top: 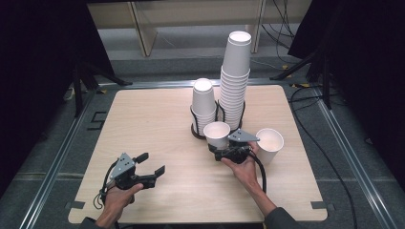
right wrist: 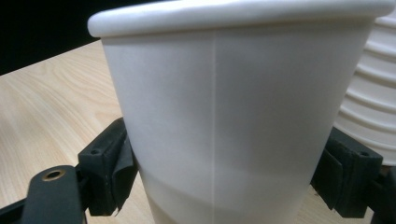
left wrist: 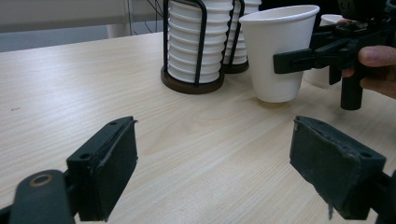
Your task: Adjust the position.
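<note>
I am holding my right gripper [top: 224, 149] low and level over the pale wood-grain table [top: 157, 119], my hand [top: 244, 168] wrapped around its black body from behind, wrist angling in from the near edge. Its two black jaws are clamping the smooth white paper cup [top: 217, 134] on either side; in the right gripper view the foam-faced pads [right wrist: 122, 163] are pressing against the tapered wall of the cup, whose thin vertical seam and rolled rim are facing the lens. The cup is standing upright with its base at the tabletop, just in front of the short stack of ribbed white paper cups [top: 203, 102] sitting in a black wire holder with a dark round base [left wrist: 192, 86]. A taller stack of the same cups [top: 235, 78] is rising beside it, and a second loose white cup [top: 270, 144] is standing just right of my hand. My left gripper [top: 150, 163] is resting near the table's front left, jaws standing apart with nothing between them, their worn pads [left wrist: 117, 163] fraying at the edges.
</note>
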### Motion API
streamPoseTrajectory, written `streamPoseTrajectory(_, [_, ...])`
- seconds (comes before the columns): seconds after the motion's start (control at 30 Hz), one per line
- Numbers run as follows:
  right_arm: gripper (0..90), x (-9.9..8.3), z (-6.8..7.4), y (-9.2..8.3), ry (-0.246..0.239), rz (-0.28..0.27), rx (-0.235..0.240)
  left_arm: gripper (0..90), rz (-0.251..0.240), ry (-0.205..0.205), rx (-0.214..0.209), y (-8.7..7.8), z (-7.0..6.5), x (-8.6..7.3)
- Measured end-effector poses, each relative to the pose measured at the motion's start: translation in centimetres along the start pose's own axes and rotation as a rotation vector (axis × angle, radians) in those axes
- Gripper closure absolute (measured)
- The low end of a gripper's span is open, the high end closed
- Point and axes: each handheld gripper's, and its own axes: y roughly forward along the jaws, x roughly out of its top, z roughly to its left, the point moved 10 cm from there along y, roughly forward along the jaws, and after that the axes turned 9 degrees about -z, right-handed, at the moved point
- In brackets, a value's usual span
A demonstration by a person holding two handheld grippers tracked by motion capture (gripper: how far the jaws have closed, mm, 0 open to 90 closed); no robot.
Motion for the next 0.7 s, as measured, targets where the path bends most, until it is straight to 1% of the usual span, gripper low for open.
streamPoseTrajectory(0.03, [18.5,0.0,-0.34,0.06,-0.02,-0.005,-0.015,14.7,0.006,0.002,0.005,-0.06,0.02,-0.03])
streamPoseTrajectory(0.07, [18.5,-0.09,-0.09,0.12,0.003,-0.001,-0.002,14.8,0.019,0.005,0.012,-0.18,0.07,-0.09])
streamPoseTrajectory(0.1, [18.4,-0.16,-0.34,0.04,-0.012,0.007,-0.019,14.7,0.019,0.006,0.013,-0.19,0.09,-0.09])
streamPoseTrajectory(0.13, [18.4,-0.17,-0.24,0.18,-0.002,-0.001,-0.011,14.7,-0.002,0.002,0.001,0.01,0.03,0.02])
streamPoseTrajectory(0.17, [18.4,-0.26,-0.33,0.32,0.006,-0.006,-0.018,14.7,0.0,0.003,0.002,0.0,0.05,0.0])
streamPoseTrajectory(0.2, [18.4,-0.34,-0.28,0.25,0.011,0.003,-0.017,14.7,0.017,0.009,0.01,-0.15,0.12,-0.08])
streamPoseTrajectory(0.23, [18.3,-0.42,-0.17,0.39,0.006,0.003,-0.007,14.7,0.019,0.008,0.011,-0.16,0.11,-0.09])
streamPoseTrajectory(0.27, [18.3,-0.56,-0.27,0.37,-0.004,0.014,-0.017,14.7,0.019,0.004,0.012,-0.17,0.07,-0.1])
streamPoseTrajectory(0.3, [18.2,-0.66,-0.09,0.52,0.004,0.013,-0.004,14.7,0.02,0.006,0.012,-0.18,0.07,-0.11])
streamPoseTrajectory(0.33, [18.2,-0.78,-0.3,0.52,-0.014,0.021,-0.017,14.7,0.02,0.005,0.011,-0.17,0.06,-0.11])
streamPoseTrajectory(0.37, [18.2,-0.86,-0.2,0.79,-0.01,0.014,-0.009,14.7,0.021,0.006,0.01,-0.16,0.05,-0.13])
streamPoseTrajectory(0.4, [18.1,-0.9,-0.16,0.78,-0.008,0.017,-0.008,14.8,0.002,0.002,-0.005,0.03,-0.05,-0.05])
streamPoseTrajectory(0.43, [18.1,-0.84,-0.29,0.74,-0.02,0.014,-0.015,14.7,0.001,-0.002,-0.008,0.04,-0.12,-0.04])
streamPoseTrajectory(0.5, [18.1,-0.81,-0.37,0.78,-0.028,0.01,-0.015,14.8,0.0,0.005,-0.01,0.05,-0.13,-0.02])
streamPoseTrajectory(0.57, [18.1,-0.84,-0.18,0.68,-0.012,0.013,-0.01,14.7,-0.001,0.006,-0.011,0.05,-0.14,-0.02])
streamPoseTrajectory(0.6, [18.0,-0.83,-0.27,0.79,-0.024,0.006,-0.01,14.7,0.002,0.007,-0.009,0.02,-0.13,-0.02])
streamPoseTrajectory(0.63, [18.0,-0.88,-0.06,0.78,-0.008,0.01,-0.005,14.7,0.02,0.011,0.002,-0.15,-0.04,-0.1])
streamPoseTrajectory(0.67, [18.0,-0.84,0.06,0.79,-0.005,0.005,-0.003,14.7,0.021,0.012,0.002,-0.17,-0.03,-0.1])
streamPoseTrajectory(0.7, [17.9,-0.94,0.13,0.73,-0.001,0.013,-0.001,14.7,0.014,0.005,0.003,-0.12,-0.07,-0.04])
